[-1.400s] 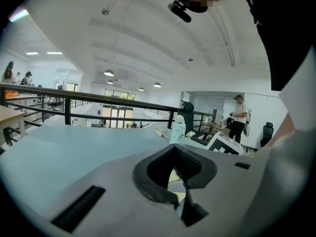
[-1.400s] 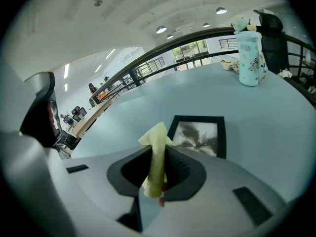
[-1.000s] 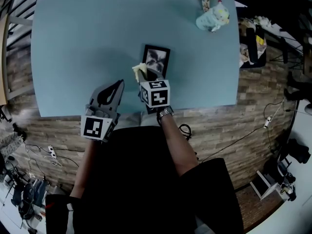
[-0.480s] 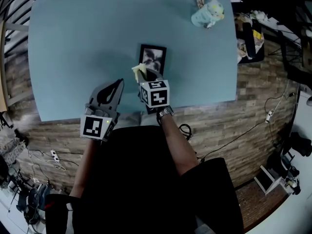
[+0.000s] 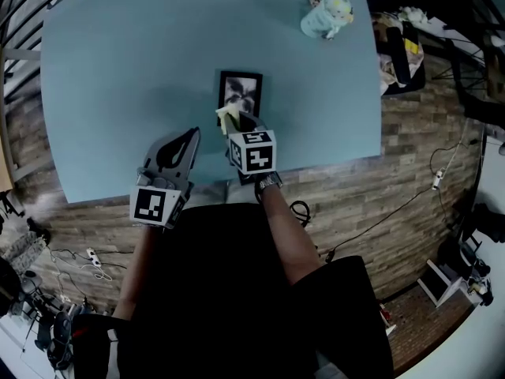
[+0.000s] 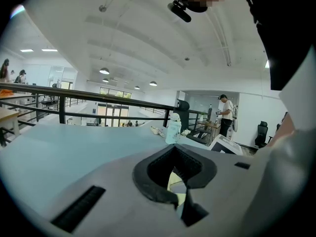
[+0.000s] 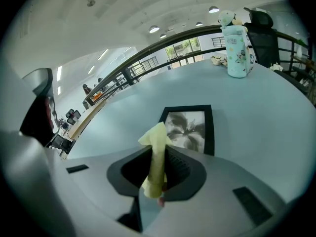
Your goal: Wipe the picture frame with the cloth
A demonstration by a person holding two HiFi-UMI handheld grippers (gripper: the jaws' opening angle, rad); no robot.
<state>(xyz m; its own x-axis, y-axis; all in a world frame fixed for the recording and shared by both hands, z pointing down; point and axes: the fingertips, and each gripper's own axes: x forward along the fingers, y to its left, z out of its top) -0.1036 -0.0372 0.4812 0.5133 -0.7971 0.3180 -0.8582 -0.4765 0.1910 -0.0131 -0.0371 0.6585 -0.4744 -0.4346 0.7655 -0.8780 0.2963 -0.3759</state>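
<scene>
Picture frame (image 5: pixel 240 93) untouched. Right gripper (image 5: pixel 237 121) just short of it, clenched on cloth (image 5: pixel 228 117); left gripper (image 5: pixel 192 136) pinched shut, empty. Judged approach; next, lower cloth onto frame.

A light-blue table (image 5: pixel 118 69) stands on a brown wood-plank floor (image 5: pixel 410 156) with cables (image 5: pixel 300 210) lying loose on it. Past the table, a black railing (image 6: pixel 74 94) borders a large white hall. The hall has round ceiling lamps (image 6: pixel 103 71), bright windows (image 6: pixel 111 114) far off and a black office chair (image 6: pixel 260 132).
</scene>
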